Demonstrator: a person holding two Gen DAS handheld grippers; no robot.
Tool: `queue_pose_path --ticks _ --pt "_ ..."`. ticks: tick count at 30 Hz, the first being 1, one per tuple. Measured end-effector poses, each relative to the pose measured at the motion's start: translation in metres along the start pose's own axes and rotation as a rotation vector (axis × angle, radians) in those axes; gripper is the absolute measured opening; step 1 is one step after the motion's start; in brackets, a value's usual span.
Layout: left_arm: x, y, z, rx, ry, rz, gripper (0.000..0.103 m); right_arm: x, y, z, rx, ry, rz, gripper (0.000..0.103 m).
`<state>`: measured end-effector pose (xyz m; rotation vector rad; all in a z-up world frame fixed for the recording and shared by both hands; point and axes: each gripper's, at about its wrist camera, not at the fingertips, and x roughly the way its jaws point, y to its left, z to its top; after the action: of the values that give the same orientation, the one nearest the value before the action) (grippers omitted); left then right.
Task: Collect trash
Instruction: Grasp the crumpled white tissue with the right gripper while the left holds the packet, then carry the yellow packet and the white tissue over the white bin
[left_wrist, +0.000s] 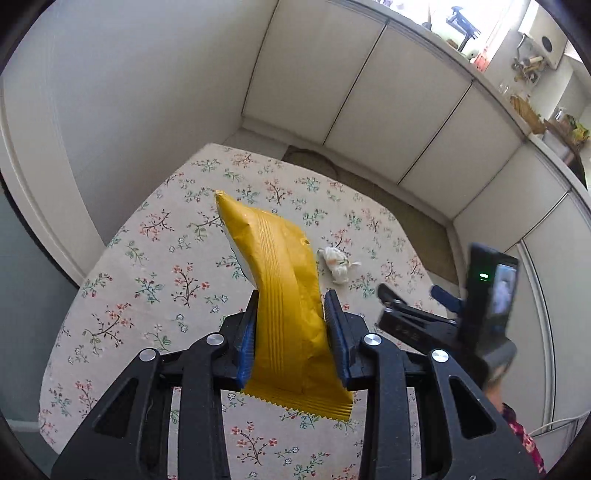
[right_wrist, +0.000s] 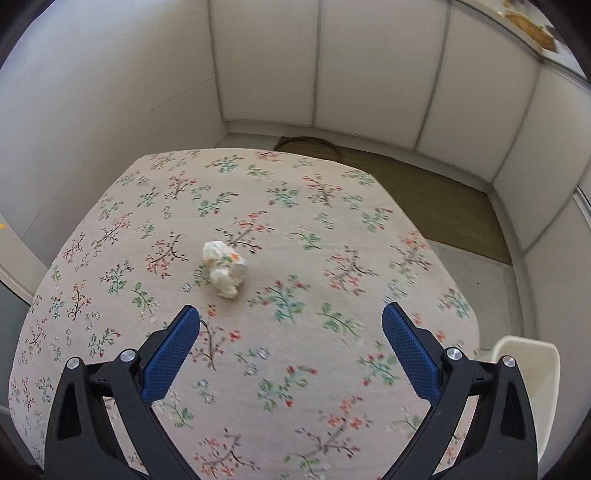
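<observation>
My left gripper (left_wrist: 291, 301) is shut on a yellow snack wrapper (left_wrist: 284, 291) and holds it above the floral tablecloth (left_wrist: 147, 266). A crumpled white paper ball (left_wrist: 338, 264) lies on the cloth beyond the wrapper; it also shows in the right wrist view (right_wrist: 224, 267). My right gripper (right_wrist: 291, 317) is open and empty, hovering above the table with the paper ball a little ahead and left of its left finger. The right gripper also shows in the left wrist view (left_wrist: 410, 295), to the right of the wrapper.
The table (right_wrist: 332, 229) stands near white cabinet doors (right_wrist: 369, 66). A brown mat (right_wrist: 436, 199) lies on the floor behind it. A white chair or bin edge (right_wrist: 532, 365) sits at the table's right. A cluttered counter (left_wrist: 528, 99) runs above the cabinets.
</observation>
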<state>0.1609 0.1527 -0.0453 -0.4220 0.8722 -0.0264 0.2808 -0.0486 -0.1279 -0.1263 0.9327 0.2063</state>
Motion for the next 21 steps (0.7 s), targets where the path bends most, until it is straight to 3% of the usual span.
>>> queue_pose_path --ticks 5,9,11,12,14,21 --pt "-0.006 0.005 0.001 -0.002 -0.009 -0.013 0.033 0.054 0.040 0.023 -0.100 0.088 0.006 0.096" --pt "0.000 0.012 0.000 -0.020 0.005 -0.011 0.033 0.080 0.048 0.029 -0.114 0.094 0.002 0.095" --pt "0.003 0.014 0.001 -0.023 0.019 -0.013 0.033 0.090 0.050 0.031 -0.099 0.110 0.033 0.075" --pt "0.003 0.015 0.002 -0.025 0.024 -0.012 0.033 0.096 0.050 0.031 -0.087 0.144 0.069 0.049" --pt "0.006 0.017 0.002 -0.033 0.032 -0.010 0.033 0.101 0.048 0.028 -0.078 0.163 0.077 0.033" --pt "0.000 0.017 0.003 -0.048 -0.002 0.001 0.033 0.066 0.040 0.009 -0.034 0.111 0.101 0.031"
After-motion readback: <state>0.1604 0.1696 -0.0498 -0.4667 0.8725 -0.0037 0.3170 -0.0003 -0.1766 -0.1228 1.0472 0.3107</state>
